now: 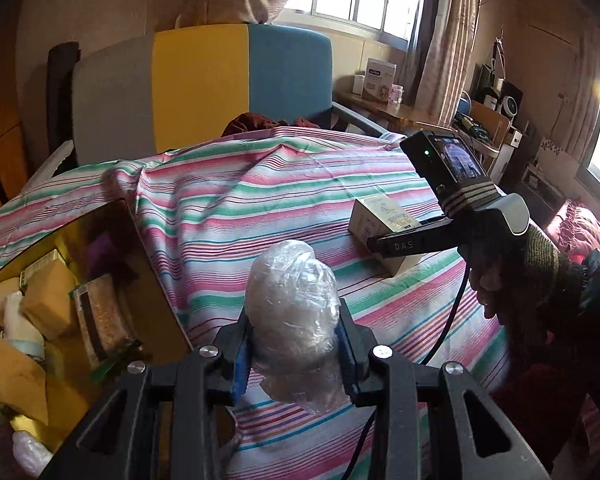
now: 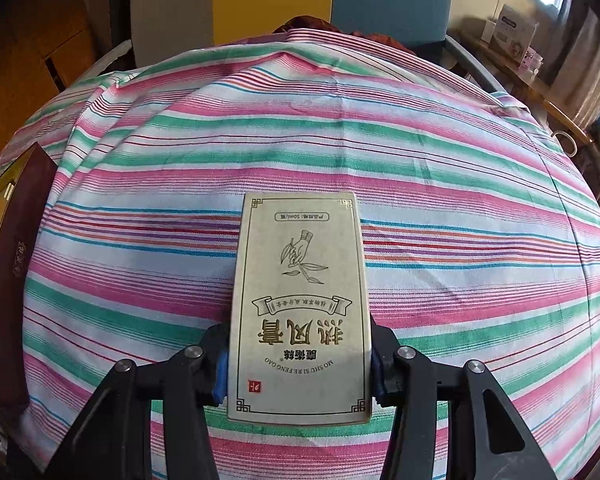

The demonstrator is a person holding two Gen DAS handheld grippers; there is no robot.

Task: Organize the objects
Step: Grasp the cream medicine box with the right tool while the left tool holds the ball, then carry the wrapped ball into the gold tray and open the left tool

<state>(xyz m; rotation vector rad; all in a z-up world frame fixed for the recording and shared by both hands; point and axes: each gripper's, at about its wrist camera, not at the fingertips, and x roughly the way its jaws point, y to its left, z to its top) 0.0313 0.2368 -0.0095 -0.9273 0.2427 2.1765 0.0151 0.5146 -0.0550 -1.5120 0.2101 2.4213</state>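
My left gripper [image 1: 294, 354] is shut on a lumpy bundle wrapped in clear plastic [image 1: 292, 304], held above the striped cloth. To its left stands an open gold-lined box [image 1: 152, 276] with several wrapped packets inside. In the right wrist view my right gripper [image 2: 298, 364] is shut on a beige carton with gold print [image 2: 300, 308], its blue pads pressed to the carton's long sides. The left wrist view shows that carton [image 1: 384, 216] resting on the cloth at the right, with the right gripper's fingers [image 1: 400, 245] at its near end and a gloved hand behind it.
A striped pink, green and white cloth [image 2: 460, 160] covers the whole work surface. A grey, yellow and blue headboard [image 1: 204, 80] stands behind it. At the back right is a wooden side table [image 1: 396, 112] with a white box and a cup. The dark red box wall [image 2: 16, 264] shows at far left.
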